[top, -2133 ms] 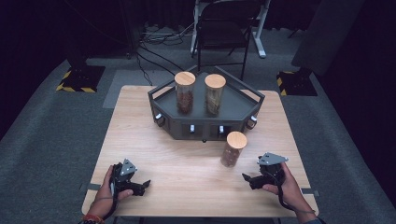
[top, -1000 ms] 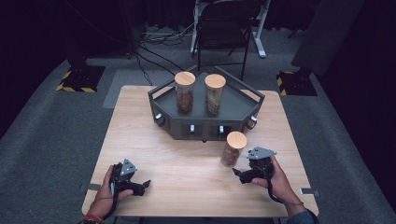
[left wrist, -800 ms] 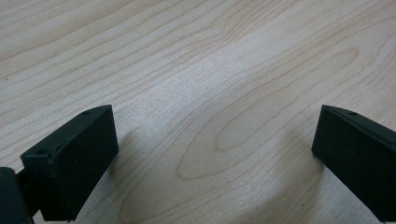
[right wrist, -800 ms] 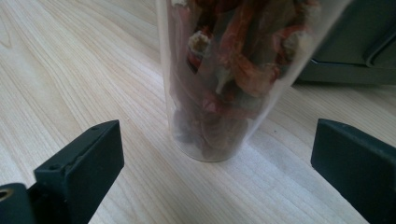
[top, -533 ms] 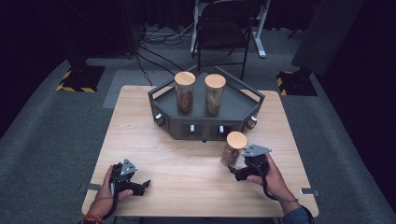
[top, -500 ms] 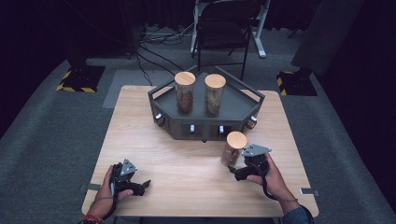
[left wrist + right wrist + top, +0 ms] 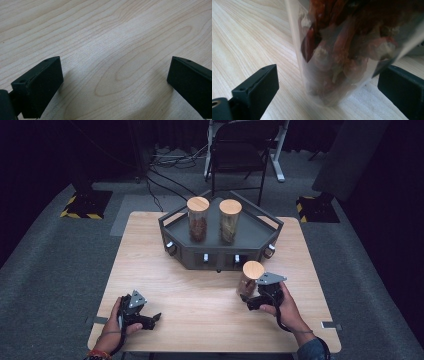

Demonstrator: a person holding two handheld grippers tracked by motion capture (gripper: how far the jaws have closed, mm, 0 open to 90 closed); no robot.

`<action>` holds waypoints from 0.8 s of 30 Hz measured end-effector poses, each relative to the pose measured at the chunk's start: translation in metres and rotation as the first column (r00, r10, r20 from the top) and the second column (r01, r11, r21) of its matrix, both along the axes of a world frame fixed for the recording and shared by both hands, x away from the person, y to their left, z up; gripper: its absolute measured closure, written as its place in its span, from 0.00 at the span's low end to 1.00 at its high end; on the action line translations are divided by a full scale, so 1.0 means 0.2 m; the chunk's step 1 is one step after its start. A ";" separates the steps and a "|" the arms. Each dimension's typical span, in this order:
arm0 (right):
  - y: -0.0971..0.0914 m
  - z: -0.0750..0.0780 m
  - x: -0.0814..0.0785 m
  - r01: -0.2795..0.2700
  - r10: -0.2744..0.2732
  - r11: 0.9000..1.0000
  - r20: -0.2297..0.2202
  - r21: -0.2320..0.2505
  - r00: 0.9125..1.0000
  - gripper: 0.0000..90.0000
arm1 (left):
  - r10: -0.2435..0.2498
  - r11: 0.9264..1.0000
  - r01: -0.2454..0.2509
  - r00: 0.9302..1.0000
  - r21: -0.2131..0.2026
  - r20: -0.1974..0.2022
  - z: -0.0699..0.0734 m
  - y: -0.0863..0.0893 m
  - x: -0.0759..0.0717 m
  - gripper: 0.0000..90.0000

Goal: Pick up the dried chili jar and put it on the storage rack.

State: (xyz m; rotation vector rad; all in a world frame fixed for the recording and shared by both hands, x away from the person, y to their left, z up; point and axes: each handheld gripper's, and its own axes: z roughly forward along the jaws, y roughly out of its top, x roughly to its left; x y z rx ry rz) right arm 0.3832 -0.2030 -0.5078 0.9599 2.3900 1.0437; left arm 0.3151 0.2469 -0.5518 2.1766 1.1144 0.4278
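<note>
Right hand-held gripper [image 7: 329,92] astride jar [image 7: 344,55] — jaws closing, not gripping.

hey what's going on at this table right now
A person holds a pair of tongs in each hand. The right tongs have just been closing a little around a clear jar with a wooden lid, standing on the wooden table; the jaws flank it without gripping yet. The left tongs rest open near the table's front edge. Two more jars stand in a dark tray behind.
</note>
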 end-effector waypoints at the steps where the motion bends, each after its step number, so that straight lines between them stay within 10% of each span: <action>1: 0.00 0.00 0.00 0.003 -0.003 1.000 0.002 0.002 1.000 0.04 | 0.000 1.000 0.000 1.000 0.000 0.000 0.00 0.00 0.00 0.00; 24: 0.02 -0.02 0.05 0.079 -0.080 0.995 0.011 0.058 0.997 0.28 | 0.000 1.000 0.000 1.000 0.000 0.000 0.00 0.00 0.00 0.00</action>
